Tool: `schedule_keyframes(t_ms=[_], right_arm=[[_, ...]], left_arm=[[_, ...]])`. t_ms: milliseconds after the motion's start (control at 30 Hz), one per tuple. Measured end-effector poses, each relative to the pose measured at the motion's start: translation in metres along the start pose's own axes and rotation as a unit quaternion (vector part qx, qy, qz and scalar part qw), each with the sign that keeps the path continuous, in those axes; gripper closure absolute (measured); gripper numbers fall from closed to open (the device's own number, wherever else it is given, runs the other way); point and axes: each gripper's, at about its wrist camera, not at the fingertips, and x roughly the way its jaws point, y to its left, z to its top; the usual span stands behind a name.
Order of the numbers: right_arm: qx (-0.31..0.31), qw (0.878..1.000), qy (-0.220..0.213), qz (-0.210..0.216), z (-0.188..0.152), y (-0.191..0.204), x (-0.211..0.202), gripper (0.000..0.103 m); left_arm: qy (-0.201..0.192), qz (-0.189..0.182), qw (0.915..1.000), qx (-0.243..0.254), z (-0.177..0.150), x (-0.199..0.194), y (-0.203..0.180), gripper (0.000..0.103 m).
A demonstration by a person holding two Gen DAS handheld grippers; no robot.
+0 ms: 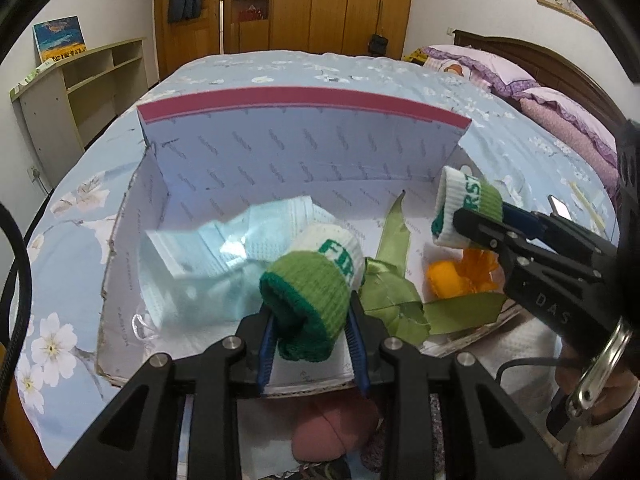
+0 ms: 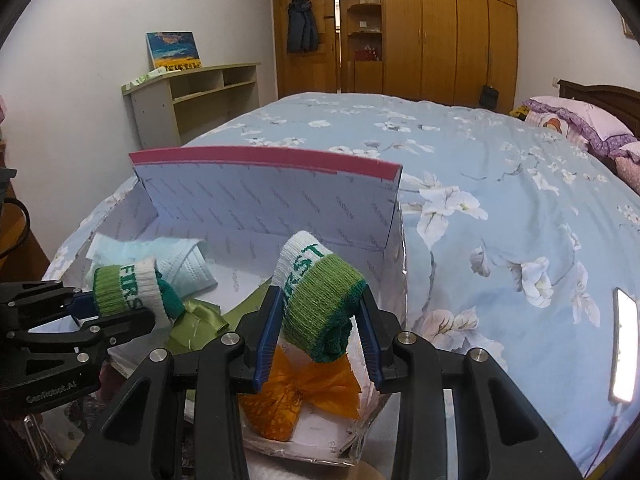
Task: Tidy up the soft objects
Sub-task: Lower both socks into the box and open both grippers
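Observation:
A white cardboard box (image 1: 288,148) with a pink-edged raised lid lies open on the bed. My left gripper (image 1: 312,334) is shut on a green and white knitted wristband (image 1: 316,284) over the box's near side. My right gripper (image 2: 320,332) is shut on a second, matching wristband (image 2: 320,296) above the box's right end; from the left wrist view that band (image 1: 466,208) hangs at the right. Inside the box lie pale blue face masks (image 1: 208,256), a green ribbon (image 1: 392,280) and an orange bow (image 2: 304,396).
The box sits on a blue flowered bedspread (image 2: 500,184). Purple pillows (image 1: 512,76) lie at the headboard. A phone (image 2: 624,344) lies on the bed to the right of the box. A low shelf (image 2: 192,96) and wooden wardrobes stand beyond the bed.

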Motion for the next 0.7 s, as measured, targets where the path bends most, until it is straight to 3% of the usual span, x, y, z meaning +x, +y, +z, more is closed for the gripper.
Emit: schedule_keyframes(t_ms=[300,533,700], right_arm=[[0.004,1.000,0.011,-0.001,-0.0036,-0.0004,0.0081,0.066],[0.016,1.000,0.004,0.005,-0.0023,-0.0034,0.0072,0.055],[0.028,1.000,0.001,0.014,-0.0013,-0.0054,0.0022,0.052]], left_arm=[[0.006,0.001,1.0000,-0.004,0.0023,0.0056,-0.0010,0.068],[0.004,0.016,0.9998,-0.006,0.0018,0.0044,-0.0002,0.056],[-0.002,0.011,0.9999,-0.007,-0.0001,-0.0012,0.0002,0.053]])
